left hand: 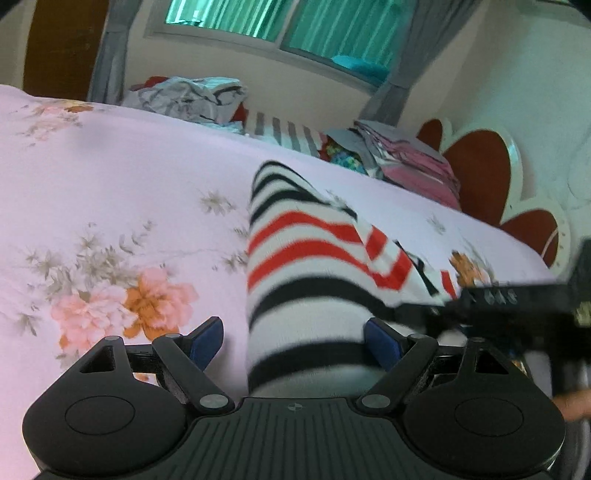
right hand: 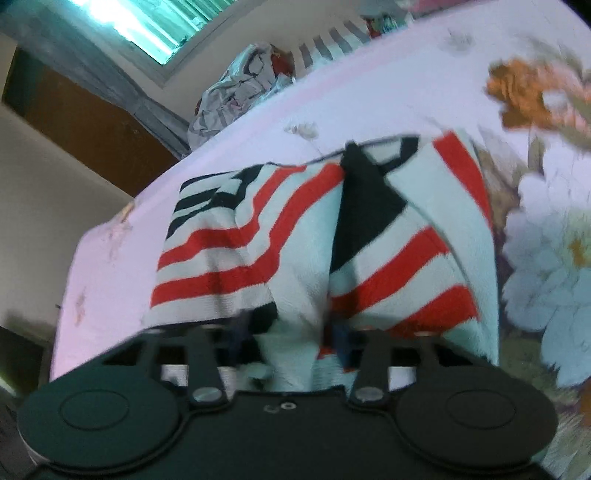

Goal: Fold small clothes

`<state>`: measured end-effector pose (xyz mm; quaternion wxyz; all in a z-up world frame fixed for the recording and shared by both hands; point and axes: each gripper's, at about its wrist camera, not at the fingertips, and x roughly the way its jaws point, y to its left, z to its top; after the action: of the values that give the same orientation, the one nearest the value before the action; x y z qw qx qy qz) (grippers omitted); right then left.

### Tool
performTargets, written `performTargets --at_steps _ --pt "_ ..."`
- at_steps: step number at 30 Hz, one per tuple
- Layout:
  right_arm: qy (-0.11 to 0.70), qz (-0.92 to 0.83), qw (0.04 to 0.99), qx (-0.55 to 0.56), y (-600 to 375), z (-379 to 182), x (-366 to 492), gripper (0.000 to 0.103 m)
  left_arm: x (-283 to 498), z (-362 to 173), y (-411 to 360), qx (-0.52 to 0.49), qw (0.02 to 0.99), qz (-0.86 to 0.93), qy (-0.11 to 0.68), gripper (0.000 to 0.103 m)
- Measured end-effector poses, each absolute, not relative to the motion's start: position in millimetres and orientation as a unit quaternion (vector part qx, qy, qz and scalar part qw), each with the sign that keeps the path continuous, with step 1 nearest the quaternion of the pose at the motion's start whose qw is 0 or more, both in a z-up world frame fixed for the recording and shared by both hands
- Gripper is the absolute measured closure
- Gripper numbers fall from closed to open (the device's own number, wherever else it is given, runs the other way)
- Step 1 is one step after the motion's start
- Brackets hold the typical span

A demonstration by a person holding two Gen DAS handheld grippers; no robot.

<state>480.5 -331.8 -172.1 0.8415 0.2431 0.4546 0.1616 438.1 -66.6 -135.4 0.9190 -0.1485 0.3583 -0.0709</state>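
Right gripper [right hand: 291,350] pinches a bunched edge of the striped garment [right hand: 258,236] lying on the floral bedsheet [left hand: 110,184]; left gripper [left hand: 293,343] spread wide astride its near hem — close squarely, then lift both evenly.

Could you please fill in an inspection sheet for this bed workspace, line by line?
Surface: pink floral bedsheet, fairly smooth.
Job's things: striped garment in red, black and white, lying partly folded on the sheet.
Clutter: crumpled clothes pile and stacked folded clothes at the far edge.
Grippers: left gripper open over the garment's near end; right gripper closed, cloth bunched between its fingers.
Cables: nothing seen.
Surroundings: window, grey curtains, red headboard.
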Motion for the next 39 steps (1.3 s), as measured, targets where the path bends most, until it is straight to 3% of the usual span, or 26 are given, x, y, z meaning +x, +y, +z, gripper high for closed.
performTargets --at_steps 9,16,20,23,26,27,28,29,34,39 --pt "0.353 0.116 0.923 0.095 -347 -124 444 0.083 450 -128 -86 -0.142 0.920 -0.103 0.351 0.020" --pt "0.400 0.092 0.904 0.123 -372 -160 441 0.084 449 -141 -115 -0.091 0.919 -0.117 0.364 0.020" --pt "0.383 0.073 0.912 0.130 -379 -155 425 0.093 450 -140 -110 -0.101 0.915 -0.119 0.373 0.020" --pt "0.391 0.083 0.904 0.149 -382 -157 422 0.093 447 -143 -108 -0.106 0.913 -0.115 0.378 0.020" --pt "0.400 0.095 0.898 0.158 -383 -155 425 0.074 445 -146 -109 -0.104 0.912 -0.113 0.379 0.020" --pt "0.405 0.100 0.893 0.169 -385 -155 426 0.062 445 -146 -109 -0.106 0.912 -0.112 0.380 0.020" --pt "0.409 0.100 0.889 0.179 -386 -155 426 0.043 445 -146 -109 -0.108 0.912 -0.112 0.380 0.020" --pt "0.412 0.099 0.887 0.185 -387 -157 425 0.039 444 -146 -109 -0.108 0.911 -0.112 0.381 0.020" --pt "0.427 0.101 0.882 0.171 -377 -167 415 0.063 442 -147 -109 -0.106 0.911 -0.114 0.382 0.020" --pt "0.418 0.104 0.894 0.124 -368 -150 406 0.069 441 -144 -110 -0.104 0.911 -0.111 0.382 0.020"
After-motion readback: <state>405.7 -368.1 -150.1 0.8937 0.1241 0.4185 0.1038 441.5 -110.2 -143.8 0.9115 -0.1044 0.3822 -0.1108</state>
